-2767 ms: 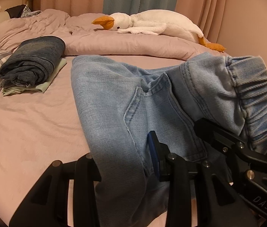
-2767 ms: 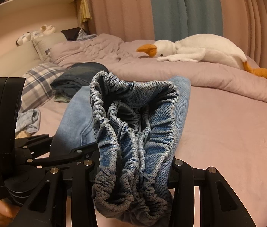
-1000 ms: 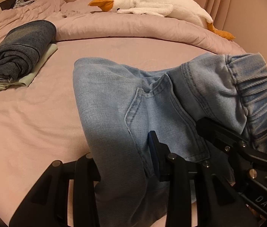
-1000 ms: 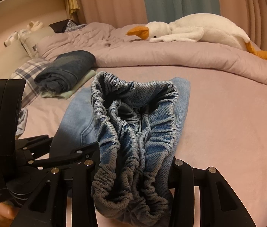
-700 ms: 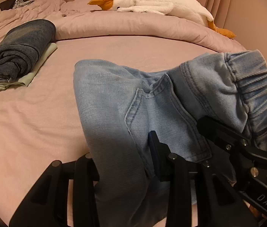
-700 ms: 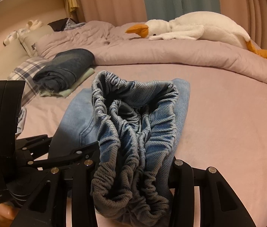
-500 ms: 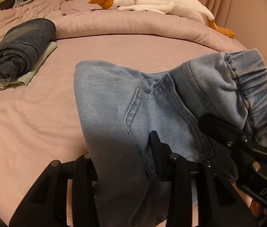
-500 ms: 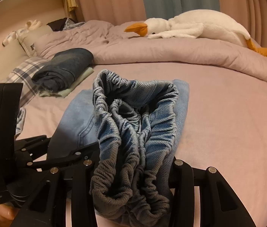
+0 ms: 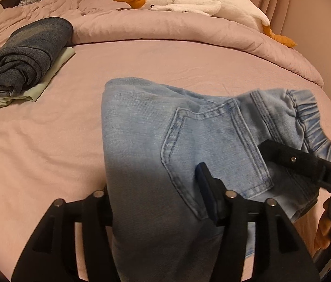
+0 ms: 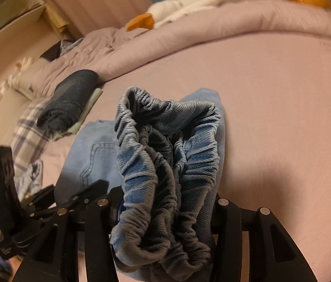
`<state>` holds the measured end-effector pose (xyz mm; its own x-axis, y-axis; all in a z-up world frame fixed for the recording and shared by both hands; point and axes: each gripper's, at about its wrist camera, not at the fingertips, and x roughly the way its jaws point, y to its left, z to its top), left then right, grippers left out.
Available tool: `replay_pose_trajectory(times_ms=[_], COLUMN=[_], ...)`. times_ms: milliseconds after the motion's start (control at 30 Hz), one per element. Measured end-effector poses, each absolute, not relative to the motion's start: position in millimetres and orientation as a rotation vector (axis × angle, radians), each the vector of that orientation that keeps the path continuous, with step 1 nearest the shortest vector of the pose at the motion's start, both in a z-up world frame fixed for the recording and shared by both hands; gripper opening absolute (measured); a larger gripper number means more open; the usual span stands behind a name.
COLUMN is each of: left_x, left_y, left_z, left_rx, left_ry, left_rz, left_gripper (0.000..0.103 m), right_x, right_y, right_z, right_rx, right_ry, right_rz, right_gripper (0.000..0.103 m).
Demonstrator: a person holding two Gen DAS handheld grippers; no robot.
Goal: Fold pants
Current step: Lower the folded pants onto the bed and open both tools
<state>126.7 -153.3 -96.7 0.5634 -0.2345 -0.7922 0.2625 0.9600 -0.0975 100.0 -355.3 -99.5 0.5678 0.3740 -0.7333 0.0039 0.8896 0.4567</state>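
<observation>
The left hand-held gripper (image 9: 156, 202) is clamped on the light blue pants (image 9: 160, 136), with denim bunched between its two black fingers and a blue pad showing against the cloth beside a stitched back pocket. The right hand-held gripper (image 10: 163, 209) pinches the gathered elastic waistband (image 10: 165, 155), which stands up in thick folds between its fingers and fills the middle of the right wrist view. In the left wrist view the right tool's black body reaches in from the right edge onto the waistband end of the pants, with the person's fingers (image 9: 329, 230) wrapped around it lower down.

The pants lie partly folded on the pink sheet of the bed (image 9: 36, 141), the doubled legs stretching away from both grippers. Farther off to the left, a folded pair of dark jeans (image 9: 26, 54) sits on top of a pale green garment (image 9: 45, 82). A rumpled pink duvet (image 9: 165, 28) runs along the far side, and a white stuffed goose (image 9: 196, 2) with an orange beak lies on it.
</observation>
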Motion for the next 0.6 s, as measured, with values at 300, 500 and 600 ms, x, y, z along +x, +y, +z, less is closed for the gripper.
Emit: replay_pose_trajectory(times_ms=[300,500,600], left_x=[119,111,110], left_y=[-142,-130,-131], left_z=[-96,-94,-101], left_rx=[0.059,0.060,0.076], left_ry=[0.912,0.906,0.913], left_rz=[-0.244,-0.225,-0.221], left_gripper=[0.075,0.080,0.081], right_x=[94,87,80], right_y=[-366,-372,-374], right_z=[-100,-92,-91], right_rx=[0.518,0.514,0.481], right_ry=[0.983,0.968,0.963], right_rz=[0.230,0.212,0.168], right_gripper=[0.054,0.055,0.057])
